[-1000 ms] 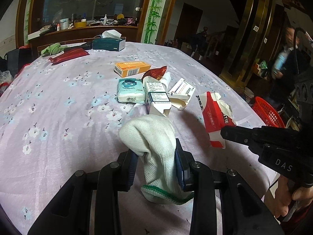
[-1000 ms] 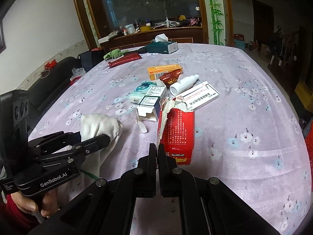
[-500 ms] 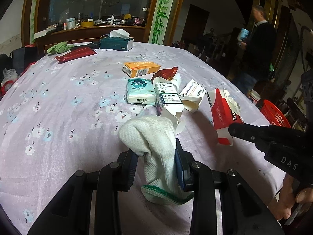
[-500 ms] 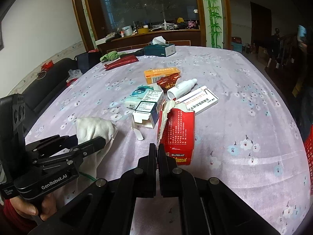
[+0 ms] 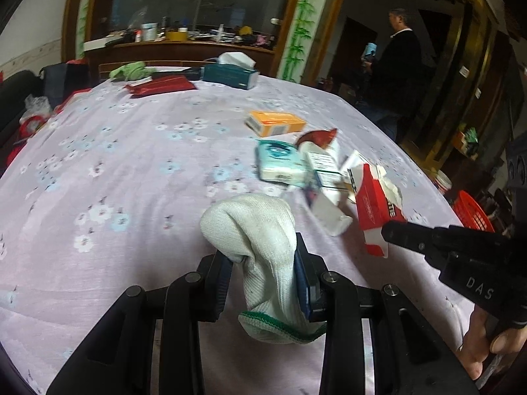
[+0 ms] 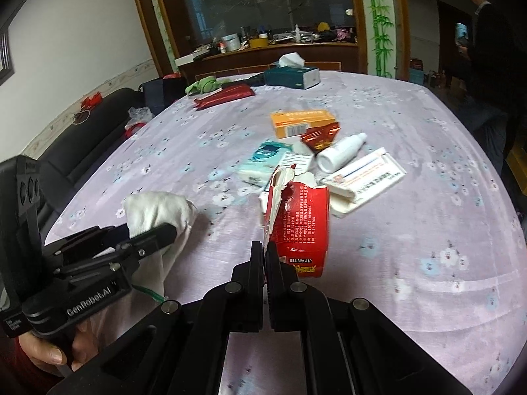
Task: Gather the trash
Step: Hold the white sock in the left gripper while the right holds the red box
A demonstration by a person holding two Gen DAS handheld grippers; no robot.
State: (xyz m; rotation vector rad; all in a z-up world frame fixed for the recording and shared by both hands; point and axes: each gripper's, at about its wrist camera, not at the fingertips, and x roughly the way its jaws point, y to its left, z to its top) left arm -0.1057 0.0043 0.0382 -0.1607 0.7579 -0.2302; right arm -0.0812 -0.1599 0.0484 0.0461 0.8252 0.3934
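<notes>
My left gripper (image 5: 263,273) still clamps the glove (image 5: 260,240), my right gripper (image 6: 266,260) the red box (image 6: 301,223); views swung left, litter blurred.

A lilac flowered tablecloth (image 6: 411,125) covers the table, with a dark sofa (image 6: 95,131) along the white wall (image 6: 82,33).

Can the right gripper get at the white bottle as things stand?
Probably not: the right gripper is shut on the torn red carton, so its jaws are occupied, and that carton stands between it and the white bottle.
</notes>
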